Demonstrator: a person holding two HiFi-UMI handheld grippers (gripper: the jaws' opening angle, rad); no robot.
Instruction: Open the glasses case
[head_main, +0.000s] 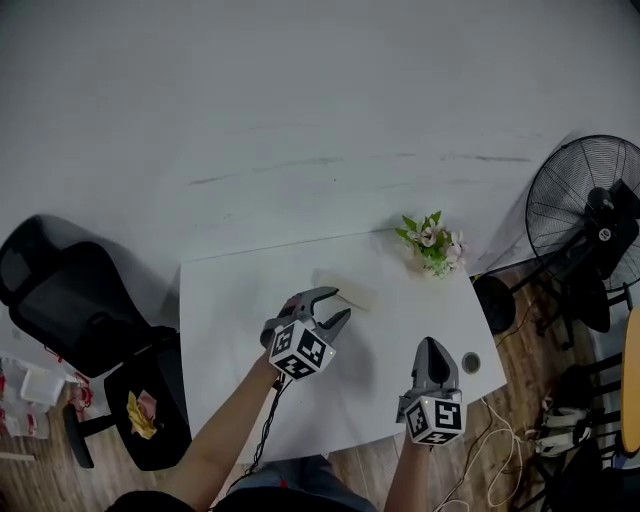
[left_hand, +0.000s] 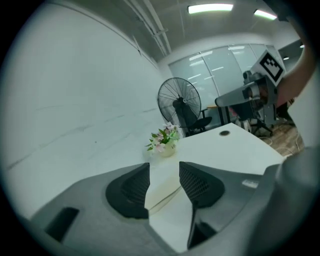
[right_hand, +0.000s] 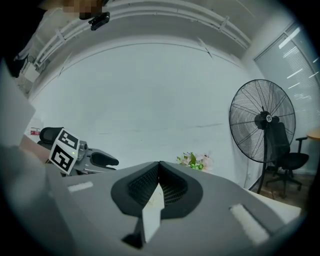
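Note:
A cream glasses case (head_main: 358, 293) lies closed on the white table (head_main: 230, 340), in the far middle. My left gripper (head_main: 340, 304) is open, its tips at the case's near left end. In the left gripper view the case (left_hand: 163, 189) shows in the gap between the two spread jaws, and no pad touches it. My right gripper (head_main: 431, 345) hovers over the table's right part, well apart from the case. Its jaws are shut tip to tip (right_hand: 159, 165) with nothing between them.
A small pot of flowers (head_main: 433, 246) stands at the table's far right corner. A round cable hole (head_main: 471, 362) sits near the right edge. A black office chair (head_main: 70, 310) stands to the left, a floor fan (head_main: 590, 215) to the right, a white wall behind.

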